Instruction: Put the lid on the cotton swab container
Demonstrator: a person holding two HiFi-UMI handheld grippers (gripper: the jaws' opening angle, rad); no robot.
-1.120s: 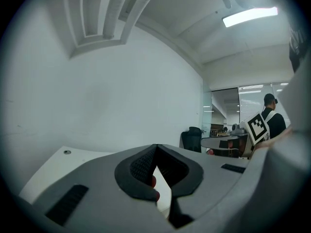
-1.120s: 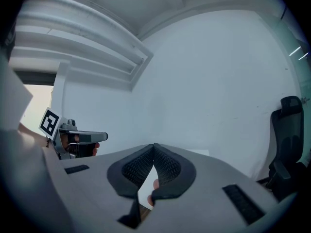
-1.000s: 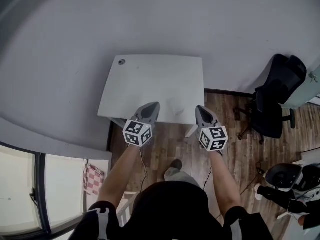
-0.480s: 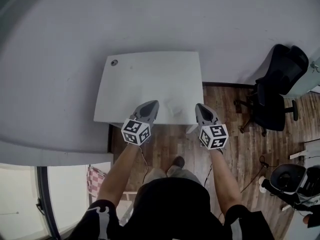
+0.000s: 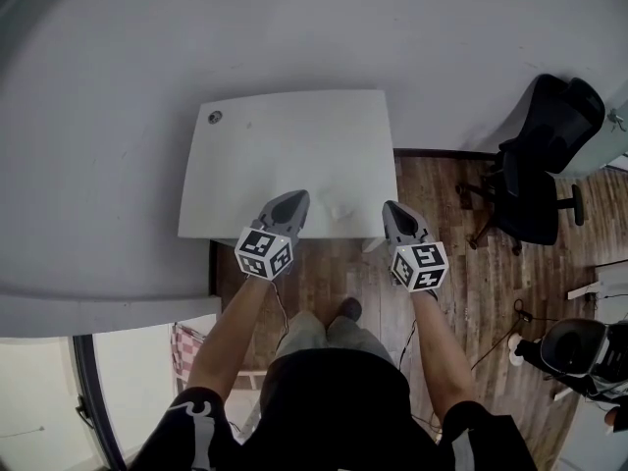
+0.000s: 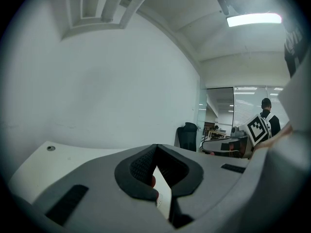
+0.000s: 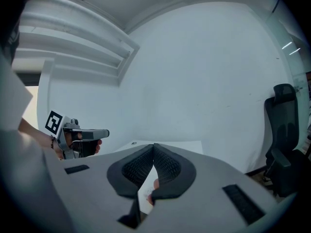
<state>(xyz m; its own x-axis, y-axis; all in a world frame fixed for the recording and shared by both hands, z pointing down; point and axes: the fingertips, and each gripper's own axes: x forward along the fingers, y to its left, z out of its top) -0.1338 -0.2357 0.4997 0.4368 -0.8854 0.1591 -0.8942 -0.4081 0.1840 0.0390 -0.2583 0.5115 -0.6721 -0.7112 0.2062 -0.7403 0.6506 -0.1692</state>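
While still shut, left gripper (image 5: 291, 197), right gripper (image 5: 392, 207) lower, nearer table (image 5: 285, 140)

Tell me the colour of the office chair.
The office chair is black, clearest in the head view.

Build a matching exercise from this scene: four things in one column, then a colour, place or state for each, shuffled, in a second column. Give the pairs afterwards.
Things
1. table
2. office chair
3. floor
4. left claw

Descriptions
A. black, standing to the right of the table
B. shut, at the table's near edge
C. white, with a small round thing at one far corner
D. brown wood planks

Pairs: 1-C, 2-A, 3-D, 4-B
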